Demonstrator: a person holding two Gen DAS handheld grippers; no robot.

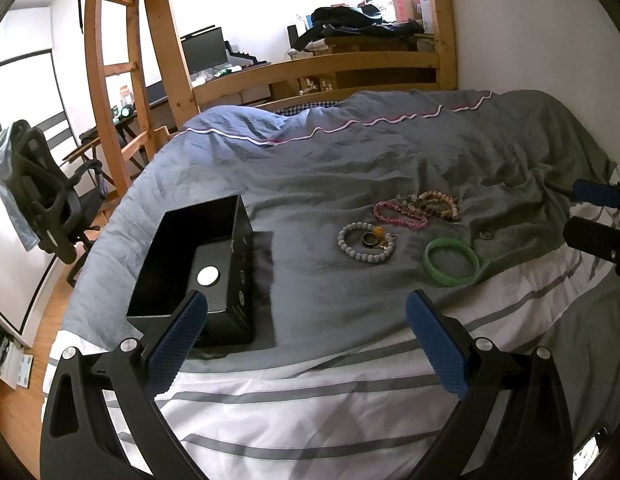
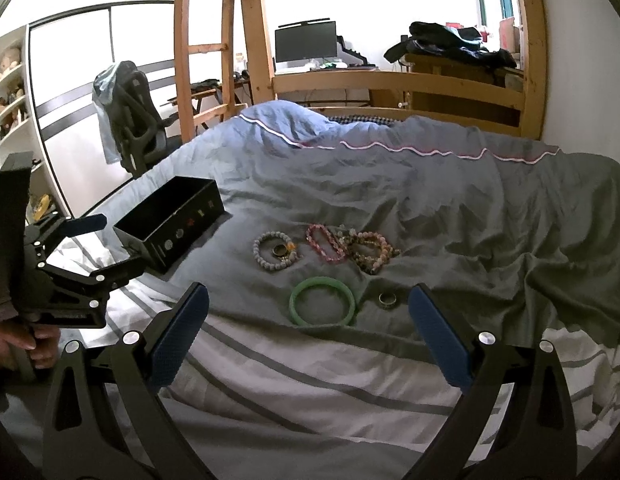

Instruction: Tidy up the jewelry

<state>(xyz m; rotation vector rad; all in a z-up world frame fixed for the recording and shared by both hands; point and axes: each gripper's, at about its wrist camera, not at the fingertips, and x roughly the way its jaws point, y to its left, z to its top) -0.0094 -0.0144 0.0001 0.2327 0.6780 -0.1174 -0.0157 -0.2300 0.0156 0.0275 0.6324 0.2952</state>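
Note:
Jewelry lies on the grey duvet: a green bangle (image 1: 452,261) (image 2: 322,305), a white bead bracelet (image 1: 366,242) (image 2: 276,256) with a ring and amber charm inside it, a pink bead bracelet (image 1: 398,214) (image 2: 324,242), mixed bead bracelets (image 1: 438,205) (image 2: 372,254) and a metal ring (image 1: 487,234) (image 2: 387,299). An open black box (image 1: 197,264) (image 2: 169,220) holds a white round item (image 1: 208,277). My left gripper (image 1: 305,316) (image 2: 105,240) is open and empty beside the box. My right gripper (image 2: 308,308) (image 1: 586,216) is open and empty, just short of the bangle.
A wooden bunk frame and ladder (image 2: 205,48) stand beyond the bed. A desk with a monitor (image 2: 305,46) and an office chair (image 2: 129,120) stand to the left. A wall (image 1: 530,20) runs along the bed's right side.

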